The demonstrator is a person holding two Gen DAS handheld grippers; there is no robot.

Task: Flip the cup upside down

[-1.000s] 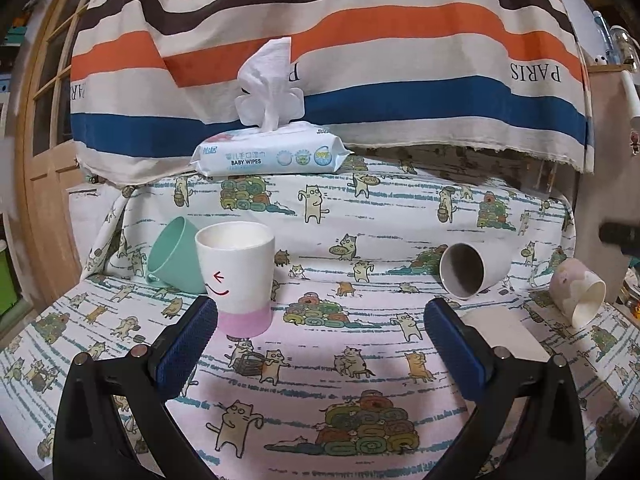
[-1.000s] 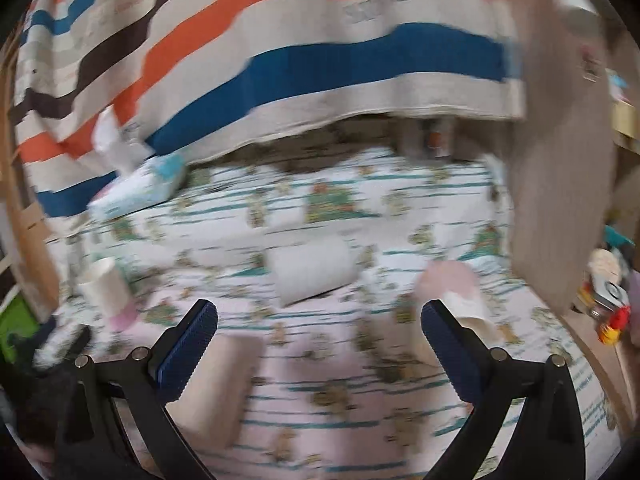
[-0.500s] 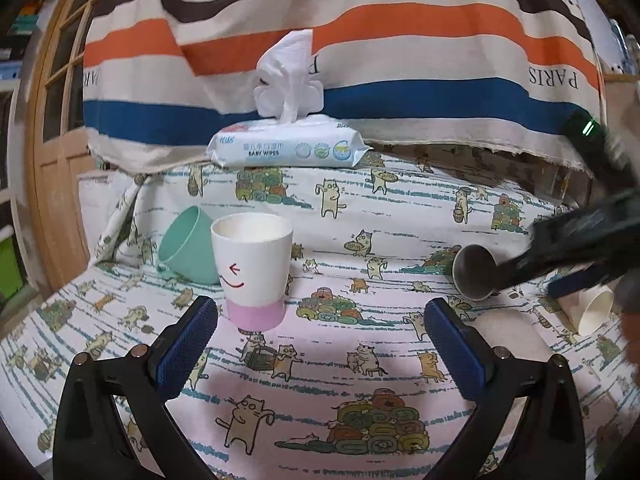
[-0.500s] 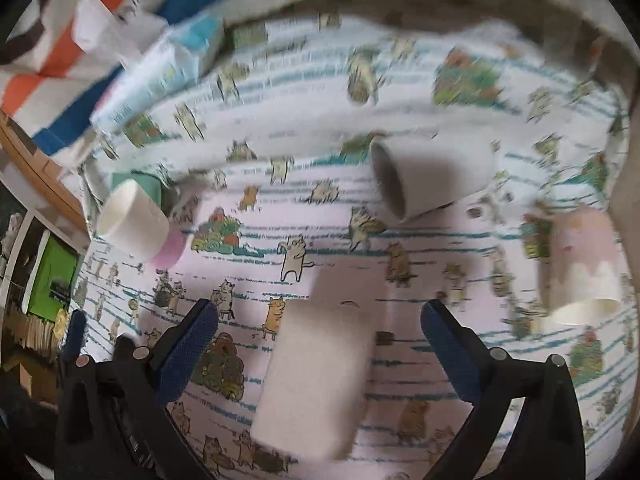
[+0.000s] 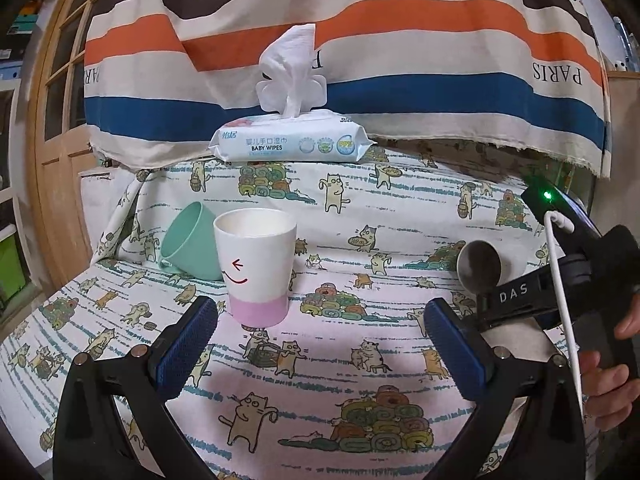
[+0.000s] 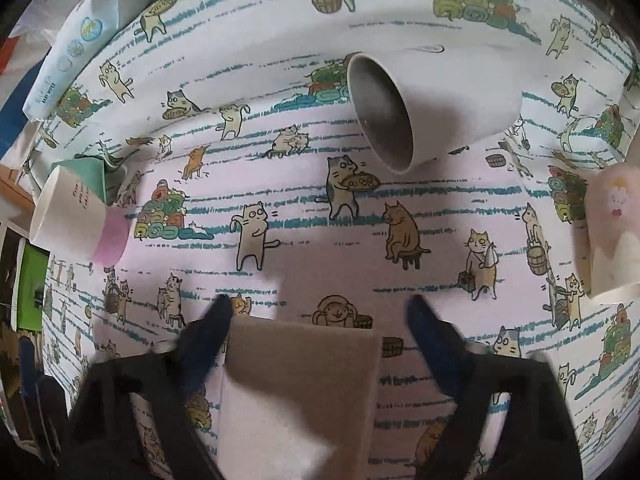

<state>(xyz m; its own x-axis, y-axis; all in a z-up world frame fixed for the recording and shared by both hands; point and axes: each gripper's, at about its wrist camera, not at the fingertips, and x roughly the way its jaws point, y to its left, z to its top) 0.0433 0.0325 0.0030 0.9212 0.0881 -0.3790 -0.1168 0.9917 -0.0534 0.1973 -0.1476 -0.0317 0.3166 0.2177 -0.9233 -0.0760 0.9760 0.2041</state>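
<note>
A white cup with a pink base and a red smile (image 5: 255, 269) stands upright on the cat-print cloth; it also shows in the right wrist view (image 6: 76, 218). A grey cup (image 6: 420, 104) lies on its side, mouth toward me; its mouth shows in the left wrist view (image 5: 479, 266). My left gripper (image 5: 320, 344) is open and empty, just in front of the white cup. My right gripper (image 6: 318, 320) is open and empty, hovering above a beige block (image 6: 300, 392), short of the grey cup. Its body shows in the left wrist view (image 5: 568, 280).
A mint green cup (image 5: 188, 246) lies tilted behind the white cup. A pink and white cup (image 6: 612, 232) lies at the right. A pack of baby wipes (image 5: 290, 145) sits at the back against a striped cloth (image 5: 360, 40). A wooden door frame (image 5: 52, 140) stands at the left.
My right gripper has swung down over the table toward the grey cup and now appears in the left wrist view. My left gripper has moved closer to the white cup.
</note>
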